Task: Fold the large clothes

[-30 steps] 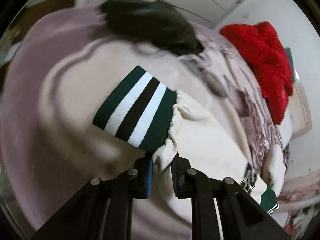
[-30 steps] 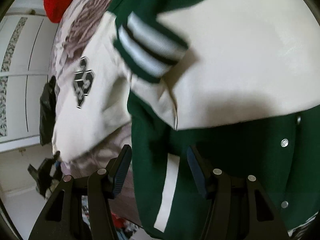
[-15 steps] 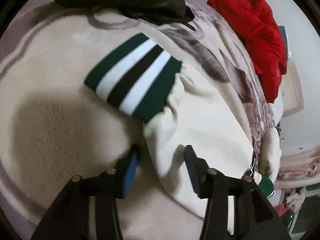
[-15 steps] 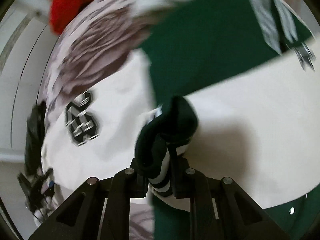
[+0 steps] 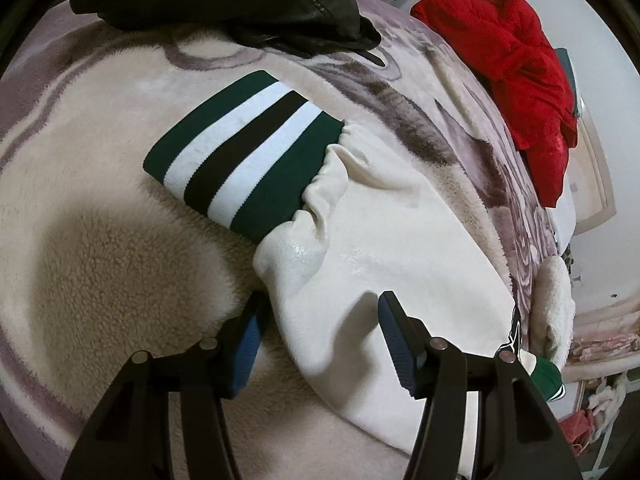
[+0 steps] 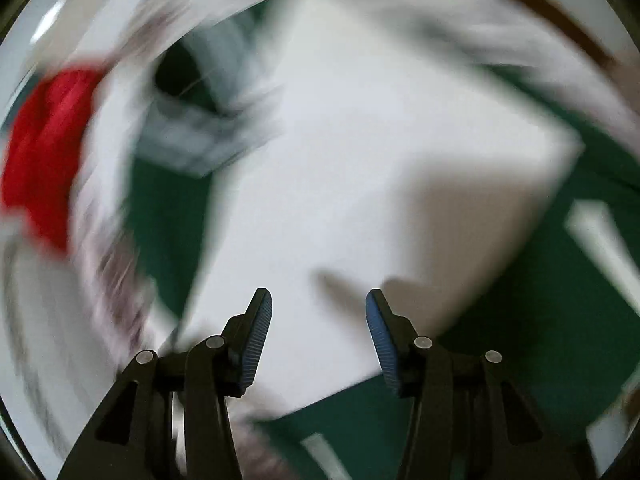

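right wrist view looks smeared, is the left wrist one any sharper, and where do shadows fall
Right wrist view: heavy swirling motion blur on the cream and green jacket; only the right hand-held gripper is crisp. Left wrist view: sharp, striped cuff clear, gripper shadow on the blanket, fisheye bending at the edges.

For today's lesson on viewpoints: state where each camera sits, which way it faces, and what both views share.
Left wrist: on the left gripper, angled down at the cream sleeve and striped cuff on the blanket; open fingers show.
Right wrist: on the right gripper, facing down at the blurred green-and-white jacket; open fingers show.
Shared: the jacket and red garment.
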Tool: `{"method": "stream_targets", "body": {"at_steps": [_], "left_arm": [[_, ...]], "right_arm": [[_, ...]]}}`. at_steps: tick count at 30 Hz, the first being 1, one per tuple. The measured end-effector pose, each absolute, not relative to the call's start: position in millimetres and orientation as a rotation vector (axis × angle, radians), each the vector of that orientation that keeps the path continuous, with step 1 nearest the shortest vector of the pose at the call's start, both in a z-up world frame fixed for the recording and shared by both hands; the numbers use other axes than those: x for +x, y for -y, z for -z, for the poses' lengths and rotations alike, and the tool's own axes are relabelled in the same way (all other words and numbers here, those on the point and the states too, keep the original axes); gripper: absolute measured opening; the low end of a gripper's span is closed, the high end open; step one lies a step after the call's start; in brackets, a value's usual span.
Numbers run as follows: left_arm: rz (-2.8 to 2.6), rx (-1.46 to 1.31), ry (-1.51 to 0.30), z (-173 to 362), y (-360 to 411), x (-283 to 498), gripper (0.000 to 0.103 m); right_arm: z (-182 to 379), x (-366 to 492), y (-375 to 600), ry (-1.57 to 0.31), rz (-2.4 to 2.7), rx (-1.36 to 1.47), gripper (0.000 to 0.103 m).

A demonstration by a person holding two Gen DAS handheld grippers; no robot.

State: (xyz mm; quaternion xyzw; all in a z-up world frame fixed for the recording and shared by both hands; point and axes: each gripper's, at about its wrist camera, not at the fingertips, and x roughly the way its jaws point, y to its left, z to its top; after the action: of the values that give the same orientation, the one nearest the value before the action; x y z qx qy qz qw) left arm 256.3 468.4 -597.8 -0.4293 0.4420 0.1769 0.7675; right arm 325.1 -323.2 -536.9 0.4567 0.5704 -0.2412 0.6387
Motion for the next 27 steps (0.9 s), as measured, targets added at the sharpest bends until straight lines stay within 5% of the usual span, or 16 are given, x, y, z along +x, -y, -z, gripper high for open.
{"method": "stream_targets", "body": {"at_steps": [6, 9, 13, 16, 19, 21, 27], "left_arm": [[-0.395, -0.882, -0.983, 598.0, -464.1, 262.7, 0.054], [-0.403, -0.855, -0.991, 598.1, -461.5, 263.9, 0.054], [-0.417, -0.830, -1.004, 597.8, -459.1, 266.1, 0.054], [-0.422, -0.830, -1.006, 598.1, -459.1, 266.7, 0.054], [-0.423, -0.829, -1.004, 598.1, -458.8, 266.2, 0.054], [-0.429, -0.828, -1.004, 598.3, -458.6, 266.3, 0.054], [-0.435, -0.823, -0.996, 598.6, -456.1, 266.9, 0.054]], "right_arm": [[586.4, 310.7, 363.2, -1.200, 0.527, 1.242, 0.053], [584.8, 317.9, 362.0, -1.108, 0.514, 1.246, 0.017], [537.4, 322.0, 377.5, -0.858, 0.596, 1.132, 0.009], [540.3, 324.3, 414.7, -0.834, 0.659, 1.138, 0.010], [565.2, 344.8, 424.0, -1.133, 0.619, 1.103, 0.022], [555.2, 348.2, 401.4, -1.240, 0.586, 1.066, 0.035], [528.7, 338.2, 271.1, -1.266, 0.311, 1.154, 0.047]]}}
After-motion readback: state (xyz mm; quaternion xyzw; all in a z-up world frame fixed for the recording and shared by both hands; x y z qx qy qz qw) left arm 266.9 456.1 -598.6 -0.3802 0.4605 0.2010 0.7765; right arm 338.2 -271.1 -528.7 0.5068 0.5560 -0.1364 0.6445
